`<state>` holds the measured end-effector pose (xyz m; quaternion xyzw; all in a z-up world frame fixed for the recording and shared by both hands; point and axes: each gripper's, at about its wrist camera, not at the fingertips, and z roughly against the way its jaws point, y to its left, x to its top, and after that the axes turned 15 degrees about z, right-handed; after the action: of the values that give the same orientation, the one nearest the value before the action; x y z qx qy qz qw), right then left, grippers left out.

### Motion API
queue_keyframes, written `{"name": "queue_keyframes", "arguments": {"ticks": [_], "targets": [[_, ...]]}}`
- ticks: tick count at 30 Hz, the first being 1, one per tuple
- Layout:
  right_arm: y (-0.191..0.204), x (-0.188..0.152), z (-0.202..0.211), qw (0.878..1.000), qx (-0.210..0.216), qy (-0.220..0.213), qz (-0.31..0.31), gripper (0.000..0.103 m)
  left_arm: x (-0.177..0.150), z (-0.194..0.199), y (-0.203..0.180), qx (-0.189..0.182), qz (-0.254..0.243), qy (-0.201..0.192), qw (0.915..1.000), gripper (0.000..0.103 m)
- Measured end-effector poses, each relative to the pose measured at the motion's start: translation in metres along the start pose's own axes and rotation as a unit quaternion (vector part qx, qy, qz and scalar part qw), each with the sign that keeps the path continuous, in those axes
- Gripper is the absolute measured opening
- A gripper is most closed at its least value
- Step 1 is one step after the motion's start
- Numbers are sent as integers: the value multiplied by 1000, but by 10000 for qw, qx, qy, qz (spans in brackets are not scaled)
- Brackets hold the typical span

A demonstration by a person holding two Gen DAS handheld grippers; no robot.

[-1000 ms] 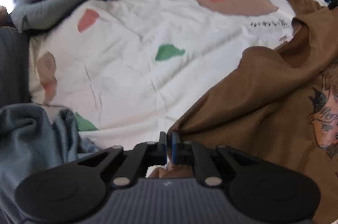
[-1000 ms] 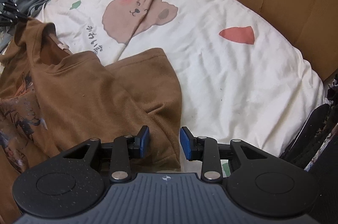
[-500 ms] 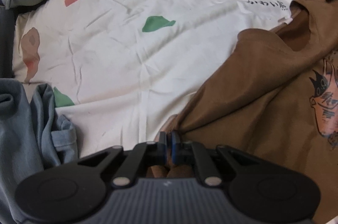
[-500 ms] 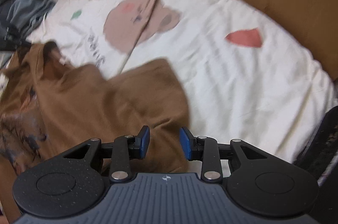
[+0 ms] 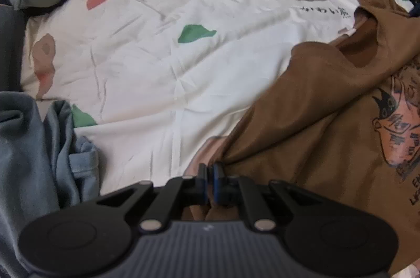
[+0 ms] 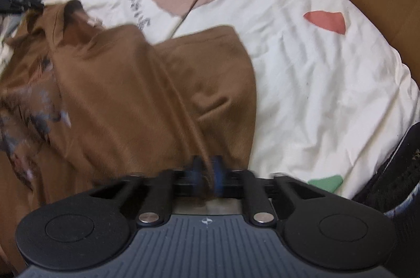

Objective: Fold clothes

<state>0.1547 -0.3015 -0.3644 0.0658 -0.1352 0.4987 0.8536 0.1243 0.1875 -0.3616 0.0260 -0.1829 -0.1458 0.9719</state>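
Left gripper: you are pinching the brown T-shirt edge.
Right gripper: you are clamping its bunched fold.

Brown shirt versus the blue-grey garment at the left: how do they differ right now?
The brown shirt is pinched by the left gripper and right gripper; the blue-grey garment is held by neither. The brown shirt shows a printed graphic; the blue-grey garment looks plain and bunched. Both lie on the cream bear-print bedding.
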Motion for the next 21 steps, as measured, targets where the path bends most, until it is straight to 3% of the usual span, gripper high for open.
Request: {"name": "queue_keyframes", "arguments": {"ticks": [8, 15, 21], "targets": [[14, 12, 37, 9955, -867, -262, 267, 0, 6, 33, 7, 186, 145, -429, 9988, 4], [18, 34, 85, 9812, -1749, -669, 460, 0, 27, 65, 19, 451, 231, -910, 9946, 4], [38, 25, 75, 9814, -1712, -790, 371, 0, 16, 61, 18, 403, 324, -785, 9956, 4]]}}
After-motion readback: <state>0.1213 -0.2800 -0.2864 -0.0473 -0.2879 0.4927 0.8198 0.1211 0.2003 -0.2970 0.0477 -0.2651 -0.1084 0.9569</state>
